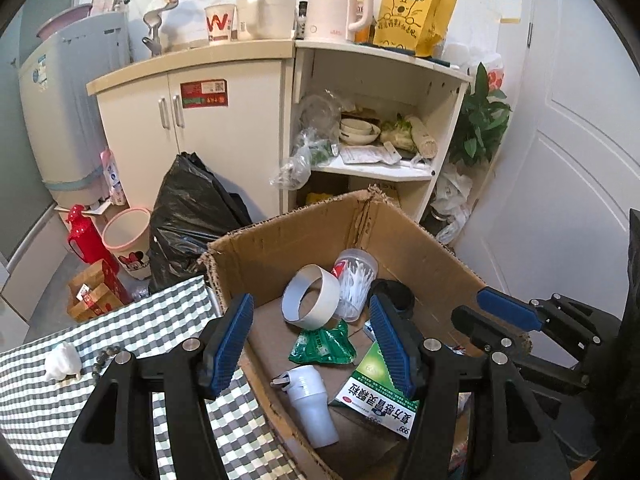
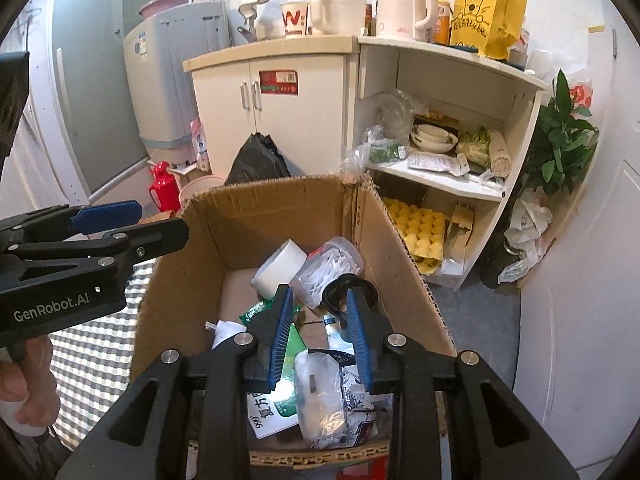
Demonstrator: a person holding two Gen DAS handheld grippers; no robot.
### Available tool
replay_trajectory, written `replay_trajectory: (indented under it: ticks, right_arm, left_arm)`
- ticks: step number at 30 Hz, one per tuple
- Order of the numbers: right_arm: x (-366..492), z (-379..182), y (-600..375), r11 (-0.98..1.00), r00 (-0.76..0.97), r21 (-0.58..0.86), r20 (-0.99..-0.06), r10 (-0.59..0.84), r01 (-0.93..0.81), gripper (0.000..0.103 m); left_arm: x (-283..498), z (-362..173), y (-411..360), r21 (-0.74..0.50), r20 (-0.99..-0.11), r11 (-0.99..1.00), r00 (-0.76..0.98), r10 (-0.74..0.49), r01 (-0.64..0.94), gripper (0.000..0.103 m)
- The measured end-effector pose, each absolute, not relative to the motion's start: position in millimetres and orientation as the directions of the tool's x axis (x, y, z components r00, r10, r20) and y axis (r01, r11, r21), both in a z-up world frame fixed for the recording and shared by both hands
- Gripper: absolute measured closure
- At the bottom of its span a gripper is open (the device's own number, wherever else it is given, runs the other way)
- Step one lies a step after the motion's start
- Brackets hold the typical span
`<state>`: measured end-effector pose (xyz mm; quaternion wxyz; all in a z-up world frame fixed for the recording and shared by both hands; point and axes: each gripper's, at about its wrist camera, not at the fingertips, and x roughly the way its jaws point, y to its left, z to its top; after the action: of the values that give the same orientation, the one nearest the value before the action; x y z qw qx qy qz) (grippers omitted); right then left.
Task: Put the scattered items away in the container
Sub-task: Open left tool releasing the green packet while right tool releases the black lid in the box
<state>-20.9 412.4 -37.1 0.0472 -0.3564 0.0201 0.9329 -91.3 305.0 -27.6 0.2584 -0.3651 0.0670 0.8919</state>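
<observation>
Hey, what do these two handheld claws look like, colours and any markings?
Both are matte black frames with silver bolts and blue ribbed pads. The left claw shows white "GenRobot.AI" lettering on its side in the right wrist view; the right claw shows no lettering.

Ahead I see a cream two-door cabinet (image 1: 192, 120) carrying a white electric kettle (image 1: 340, 8) and a yellow paper bag (image 1: 412, 12). A black plastic rubbish bag (image 1: 192, 216) slumps below, beside a red thermos flask (image 1: 84, 236).
</observation>
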Motion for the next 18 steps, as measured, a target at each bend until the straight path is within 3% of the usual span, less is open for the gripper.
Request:
replay_trajectory:
  ticks: [11,13,16,18]
  right_arm:
    - [-3,-16,394,-0.997,-0.783,0.01,-0.62,0.056,-0.079,0.075]
    - [0,-13,389,-0.997,-0.788,0.012,-0.613,0.051,-0.073,0.072]
    - [6,-9,382,-0.998,-0.802,0.013,-0.596,0.043,-0.063,0.06]
    - [9,-5,376,-0.998,-0.81,0.015,-0.585,0.04,-0.061,0.058]
  left_arm:
    - [-71,-5,277,-0.052,-0.648,-0.88,-0.655,0.389,-0.471,0.04]
    - [-68,-1,270,-0.049,-0.642,-0.885,-0.664,0.383,-0.463,0.04]
    - [-63,6,258,-0.046,-0.629,-0.895,-0.683,0.371,-0.444,0.038]
    - [-60,9,250,-0.043,-0.622,-0.901,-0.695,0.362,-0.431,0.032]
